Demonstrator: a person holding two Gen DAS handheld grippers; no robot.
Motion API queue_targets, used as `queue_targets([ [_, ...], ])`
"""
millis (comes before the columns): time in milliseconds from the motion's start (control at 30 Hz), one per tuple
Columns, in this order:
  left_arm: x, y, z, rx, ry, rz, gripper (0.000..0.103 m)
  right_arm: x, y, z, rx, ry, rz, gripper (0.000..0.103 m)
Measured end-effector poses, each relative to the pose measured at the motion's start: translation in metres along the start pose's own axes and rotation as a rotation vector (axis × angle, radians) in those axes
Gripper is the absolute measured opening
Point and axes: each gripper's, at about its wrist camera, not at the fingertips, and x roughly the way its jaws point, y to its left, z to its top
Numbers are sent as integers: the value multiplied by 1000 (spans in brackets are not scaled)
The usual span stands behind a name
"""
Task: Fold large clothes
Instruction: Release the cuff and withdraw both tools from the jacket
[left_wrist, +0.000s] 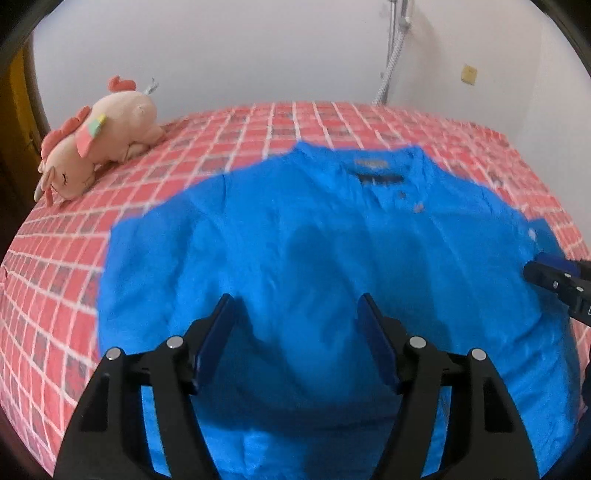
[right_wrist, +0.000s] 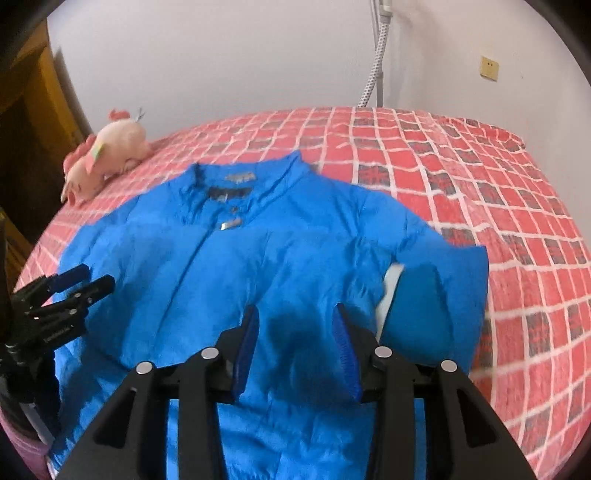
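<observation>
Left wrist view looks down past the left hand-held gripper (left_wrist: 295, 306), whose 2 blue pads stand spread with nothing pinched between them. Directly beneath and ahead of it lies the blue jacket (left_wrist: 314, 236), spread front-up on the bed (left_wrist: 55, 295), which wears a red checked cover. To its right, at the frame edge, the right hand-held gripper (left_wrist: 532, 271) pokes in over the jacket's side. Farther ahead sits the collar (left_wrist: 373, 162) with a dark label, and far to the left a pink plush toy (left_wrist: 99, 136) rests on the cover.

Right wrist view shows the right hand-held gripper (right_wrist: 295, 317) parted too, narrower, empty, poised over the jacket's lower half. Just to its right a sleeve (right_wrist: 436, 295) lies folded across the body. To the left the left hand-held gripper (right_wrist: 86, 280) hovers above the jacket's edge. Beyond the bed a white hose (right_wrist: 375, 66) hangs along the wall.
</observation>
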Motion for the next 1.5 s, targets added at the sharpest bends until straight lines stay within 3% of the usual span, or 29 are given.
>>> queue_targets([
  [100,17,-7,-5,41,8,39,71,13,1,-2,3,8,8,41],
  [233,3,0,-6,3,29,-5,68,-10,0,-9,1,-18,72,41],
  [467,-66,5,-49,15,-38,-54,72,-72,2,-47,-35,-54,132,46],
  [667,-125,8,-102,44,-121,-22,76,-109,-1,-101,-65,-79,112,55],
  [933,-180,13,-155,50,-180,10,82,-140,-6,-165,-38,-71,122,56],
  [1500,-217,42,-229,-3,-124,85,90,-183,-9,-249,-42,-64,99,64],
])
